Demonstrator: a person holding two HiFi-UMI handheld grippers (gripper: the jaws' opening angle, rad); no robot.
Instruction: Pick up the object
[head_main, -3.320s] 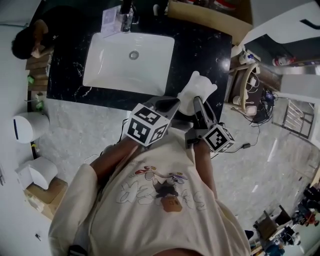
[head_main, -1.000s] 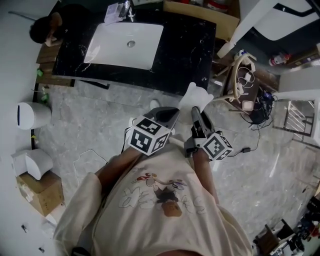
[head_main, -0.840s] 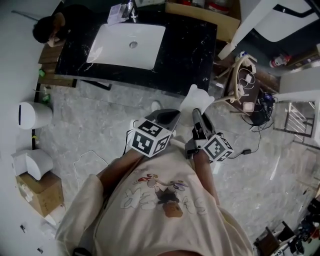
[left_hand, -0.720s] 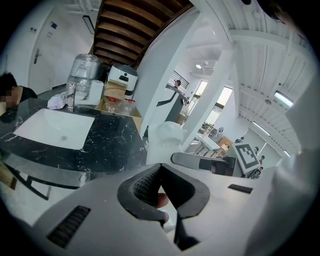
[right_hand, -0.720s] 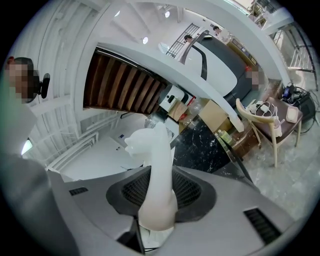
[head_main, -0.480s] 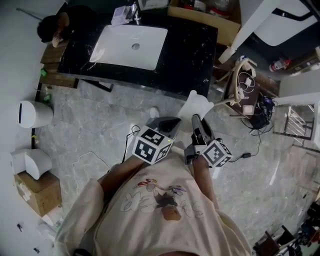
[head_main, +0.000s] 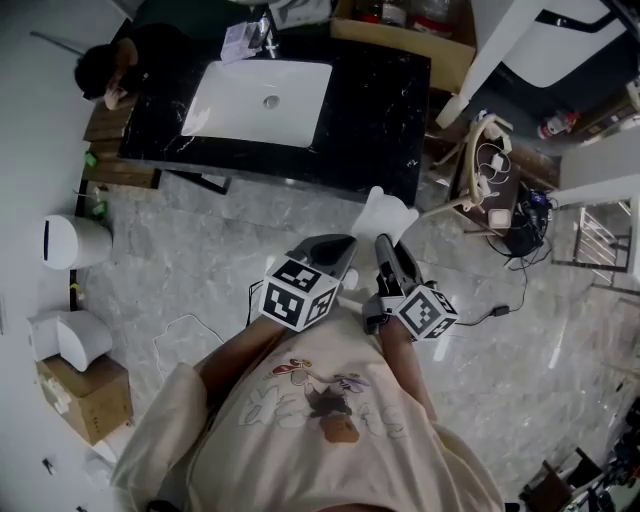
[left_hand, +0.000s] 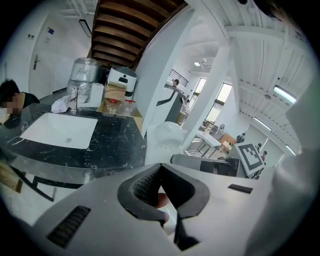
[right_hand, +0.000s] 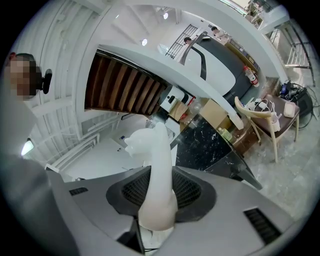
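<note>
Jaws of right gripper (head_main: 383, 243) clamped on white glove-like object (head_main: 386, 210) poking toward 12 o'clock; left gripper (head_main: 338, 245) pinched closed at its 9 o'clock.

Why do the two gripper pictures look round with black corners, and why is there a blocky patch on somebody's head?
Left gripper view: the wide-angle lens bends straight lines and leaves dark corners. The blocky patch was added afterwards to hide a face. Right gripper view: same round bending, and the white object between the jaws looks huge because it is so near the lens. Head view: the sink and counter tilt and curve towards the edges.
</note>
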